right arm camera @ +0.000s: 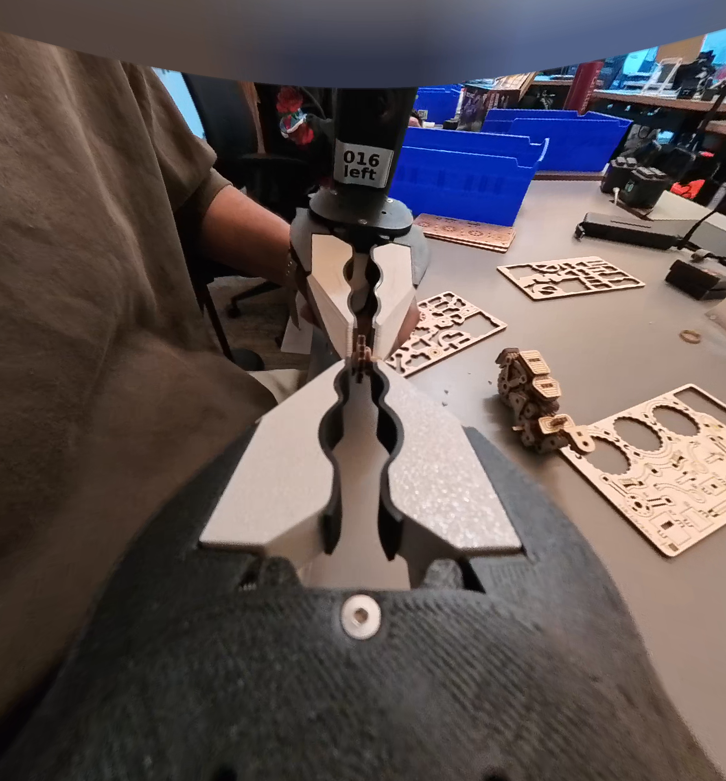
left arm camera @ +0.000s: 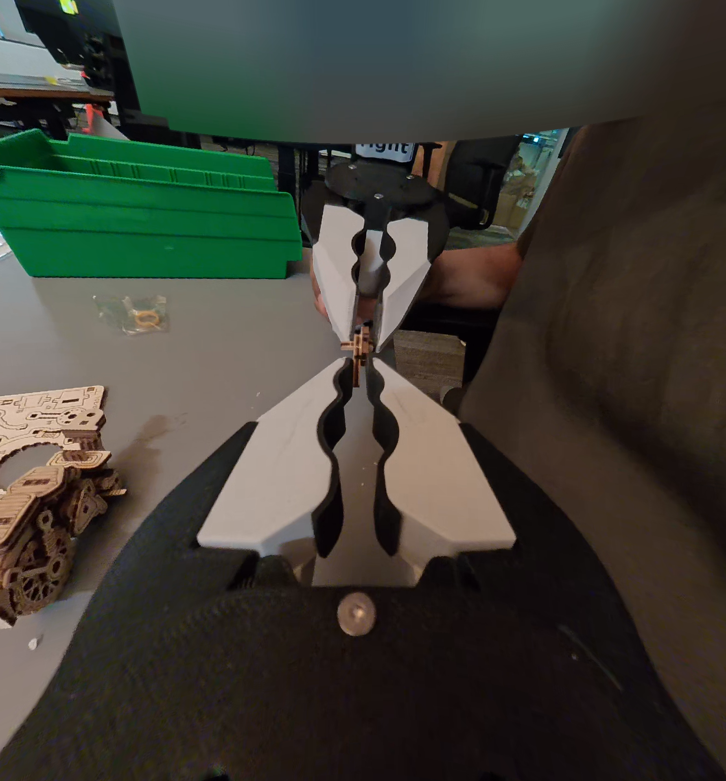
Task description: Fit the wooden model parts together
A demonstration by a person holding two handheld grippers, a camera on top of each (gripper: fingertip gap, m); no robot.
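Wooden model parts [left arm camera: 358, 353] are pinched tip-to-tip between left gripper [left arm camera: 356, 367] and right gripper [right arm camera: 359, 372] fingers.

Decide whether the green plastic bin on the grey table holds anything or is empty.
Cannot tell: the green plastic bin shows only its outer walls; its inside is hidden.

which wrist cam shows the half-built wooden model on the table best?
Right wrist view: the half-built wooden model sits whole and unobstructed on the table. Left wrist view catches it closer but cut off at the frame's left edge.
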